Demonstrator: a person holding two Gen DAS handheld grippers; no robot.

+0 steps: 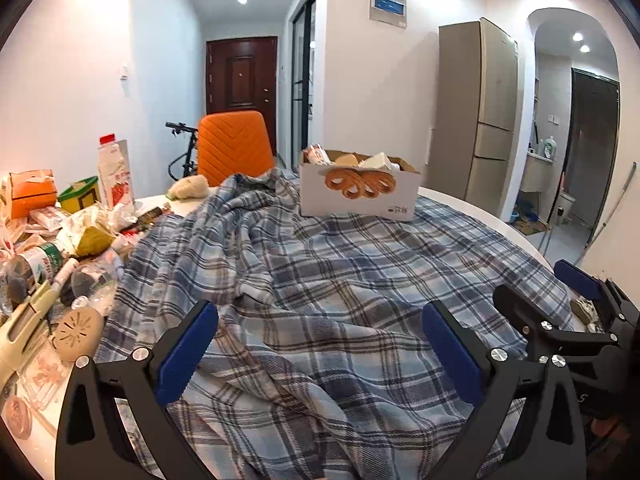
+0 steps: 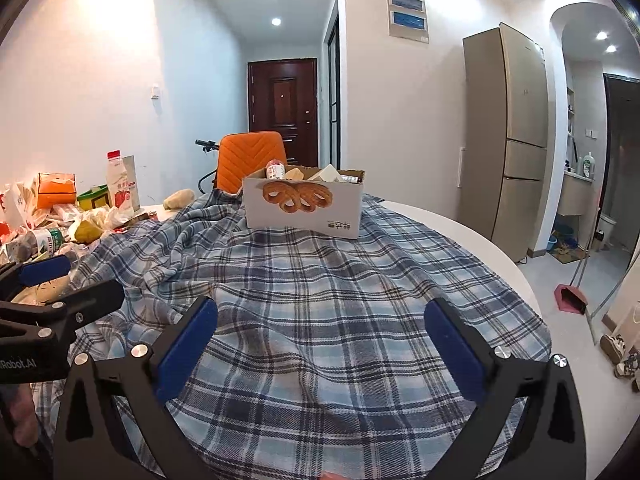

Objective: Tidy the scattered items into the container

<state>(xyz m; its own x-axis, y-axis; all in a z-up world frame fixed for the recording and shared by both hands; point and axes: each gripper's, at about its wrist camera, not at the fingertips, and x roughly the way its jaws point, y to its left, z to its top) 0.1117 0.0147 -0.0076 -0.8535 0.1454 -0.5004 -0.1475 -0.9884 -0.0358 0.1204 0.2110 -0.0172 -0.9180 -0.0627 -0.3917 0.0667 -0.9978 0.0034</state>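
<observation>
Both grippers hover over the plaid cloth [image 1: 320, 280], fingers spread wide, nothing between them: left gripper [image 1: 320, 356], right gripper [image 2: 320, 352]. The cardboard box [image 2: 304, 208] sits on the cloth's far side, already holding a few things. Left of the box, a heap of wrappers and bottles [image 1: 60, 240] clutters the bench [image 2: 460, 232]. They look light and crinkly; the plastic bottles are likely slippery, so pinch mid-body.

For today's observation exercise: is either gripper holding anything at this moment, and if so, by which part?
Nothing is held. The left gripper and the right gripper both stand wide open above the plaid cloth, with only cloth showing between their blue pads.
</observation>
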